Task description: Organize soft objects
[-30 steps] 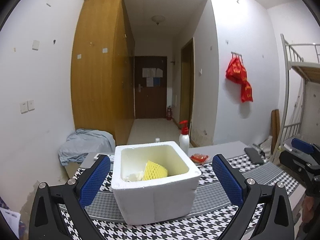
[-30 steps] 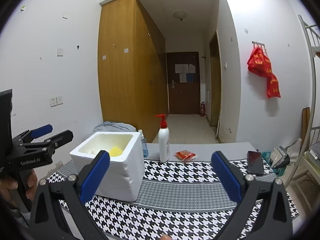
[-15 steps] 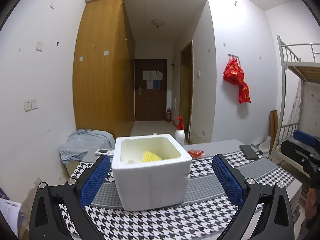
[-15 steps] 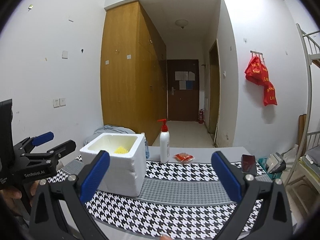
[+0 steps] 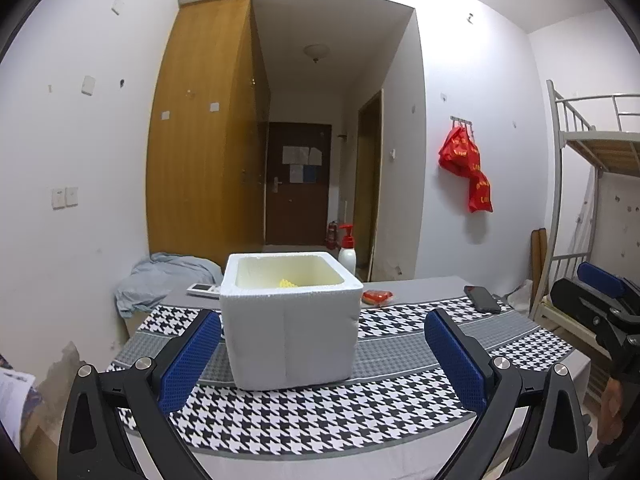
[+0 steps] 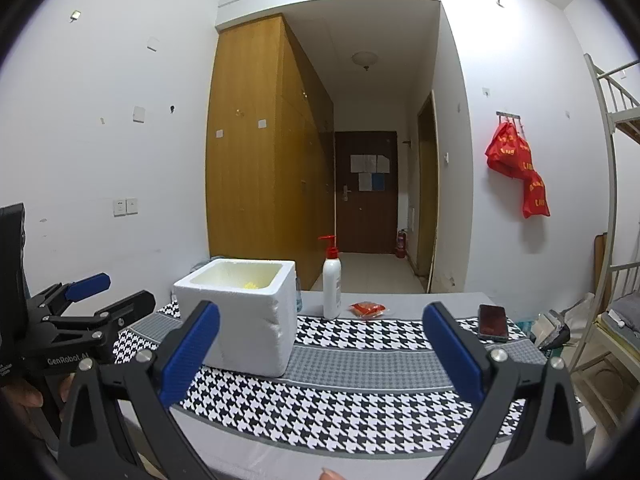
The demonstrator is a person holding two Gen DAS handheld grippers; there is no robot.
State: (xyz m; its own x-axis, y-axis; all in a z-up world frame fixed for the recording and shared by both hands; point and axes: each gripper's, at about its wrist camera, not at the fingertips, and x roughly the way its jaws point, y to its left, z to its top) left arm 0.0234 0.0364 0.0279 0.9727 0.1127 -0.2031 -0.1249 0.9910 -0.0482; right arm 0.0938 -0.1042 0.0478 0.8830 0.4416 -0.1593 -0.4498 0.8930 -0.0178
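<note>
Evidently the table (image 5: 400,432) serves as the working surface, its black-and-white houndstooth cloth (image 6: 360,408) spread beneath everything; on the cloth stands the white foam box (image 5: 290,332), open at the top so that soft things can be dropped in from above, and placed toward the table's left side, directly ahead of the left gripper. Just inside it a small patch of the yellow foam net (image 5: 287,283) shows above the near rim, lying low against the inner wall; the rest of the contents are hidden by the box's front face. Behind the box a pump bottle (image 6: 332,288) stands upright, a red packet (image 6: 368,309) lies flat just beside it, a phone (image 6: 493,322) rests face up toward the right end, and a remote control (image 5: 203,289) lies at the back left; none of these seems part of the sorting, which may be why they sit along the far edge. The left gripper (image 5: 322,358) hangs in front of the box with its jaws spread wide and nothing between them; the right gripper (image 6: 320,352) is likewise wide apart and bare, held level above the near cloth. Judging by this, no loose soft object is left on the cloth, so the task looks near its end or finished.
</note>
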